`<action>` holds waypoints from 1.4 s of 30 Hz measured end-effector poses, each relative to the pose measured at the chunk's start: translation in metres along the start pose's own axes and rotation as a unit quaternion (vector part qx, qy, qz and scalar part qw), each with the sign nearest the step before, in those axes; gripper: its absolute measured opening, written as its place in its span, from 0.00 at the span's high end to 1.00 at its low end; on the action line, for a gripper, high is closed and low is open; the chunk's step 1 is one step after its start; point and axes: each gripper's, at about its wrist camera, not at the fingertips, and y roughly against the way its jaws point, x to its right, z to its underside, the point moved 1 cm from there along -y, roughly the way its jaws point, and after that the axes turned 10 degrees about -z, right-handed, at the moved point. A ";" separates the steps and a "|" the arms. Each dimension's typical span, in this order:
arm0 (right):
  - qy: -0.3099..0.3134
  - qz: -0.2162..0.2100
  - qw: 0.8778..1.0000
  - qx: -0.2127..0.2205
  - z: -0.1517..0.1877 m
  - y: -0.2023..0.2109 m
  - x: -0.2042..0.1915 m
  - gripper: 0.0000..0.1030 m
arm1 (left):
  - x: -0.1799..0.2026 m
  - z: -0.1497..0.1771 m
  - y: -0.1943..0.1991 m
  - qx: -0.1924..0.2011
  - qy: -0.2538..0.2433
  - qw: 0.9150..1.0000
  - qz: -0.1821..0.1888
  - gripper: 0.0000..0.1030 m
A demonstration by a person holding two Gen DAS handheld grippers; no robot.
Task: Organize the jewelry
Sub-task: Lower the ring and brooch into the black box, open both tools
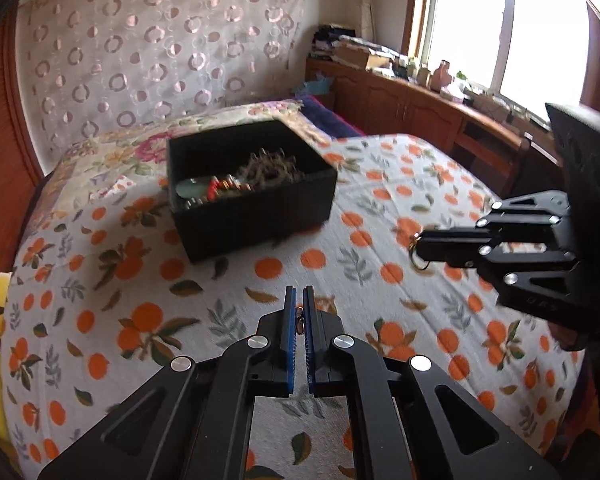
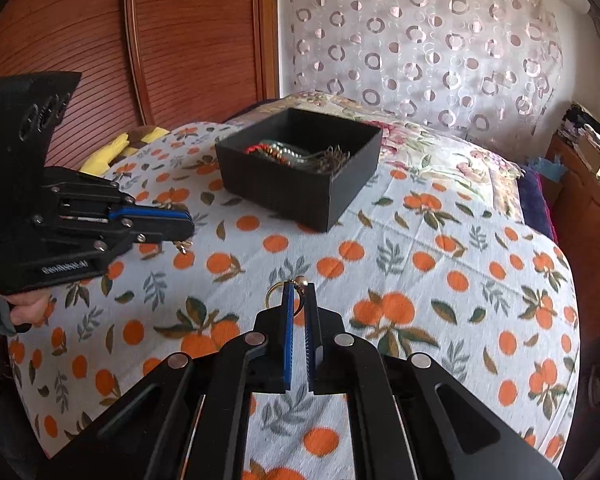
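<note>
On a bed spread with an orange-print sheet (image 1: 340, 264), a black box (image 1: 252, 184) sits near the far end, heaped with beads and chains (image 1: 236, 184). The left gripper (image 1: 299, 300) is pinched tight on a small earring (image 1: 299, 320); the right gripper (image 2: 299, 294) is clamped on a gold ring-shaped piece (image 2: 274, 294). Both hover above the sheet, well short of the box. A circle-patterned curtain (image 1: 160, 48) hangs behind, a bright window (image 1: 520, 28) above wooden cabinets (image 1: 400, 100).
</note>
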 end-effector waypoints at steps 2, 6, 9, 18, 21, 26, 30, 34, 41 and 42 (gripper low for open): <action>0.002 -0.002 1.000 0.006 -0.007 0.002 0.001 0.94 | -0.008 -0.008 0.007 0.009 0.009 1.000 0.003 0.97; 0.003 -0.008 1.000 0.023 -0.023 0.003 0.005 0.94 | -0.016 -0.024 0.016 0.026 0.015 1.000 -0.001 0.97; 0.000 -0.011 0.999 0.036 -0.039 0.000 0.010 0.94 | -0.022 -0.038 0.019 0.037 0.016 0.999 -0.005 0.97; -0.005 -0.024 0.998 0.054 -0.084 -0.024 0.024 0.94 | -0.036 -0.067 0.007 0.047 0.024 0.998 -0.019 0.97; -0.007 -0.029 0.998 0.050 -0.091 -0.034 0.027 0.94 | -0.040 -0.075 0.001 0.046 0.025 0.998 -0.024 0.97; -0.016 -0.029 0.998 0.046 -0.093 -0.044 0.035 0.94 | -0.044 -0.083 -0.013 0.044 0.025 0.998 -0.029 0.97; -0.023 -0.029 0.998 0.042 -0.092 -0.048 0.039 0.93 | -0.046 -0.089 -0.026 0.038 0.027 0.998 -0.031 0.97; -0.028 -0.035 0.998 0.046 -0.093 -0.047 0.039 0.92 | -0.048 -0.093 -0.037 0.033 0.028 0.999 -0.031 0.97; -0.036 -0.037 0.997 0.053 -0.092 -0.045 0.046 0.89 | -0.048 -0.101 -0.049 0.029 0.028 0.999 -0.034 0.97; -0.037 -0.036 0.997 0.054 -0.092 -0.044 0.047 0.89 | -0.049 -0.103 -0.051 0.030 0.028 0.999 -0.035 0.97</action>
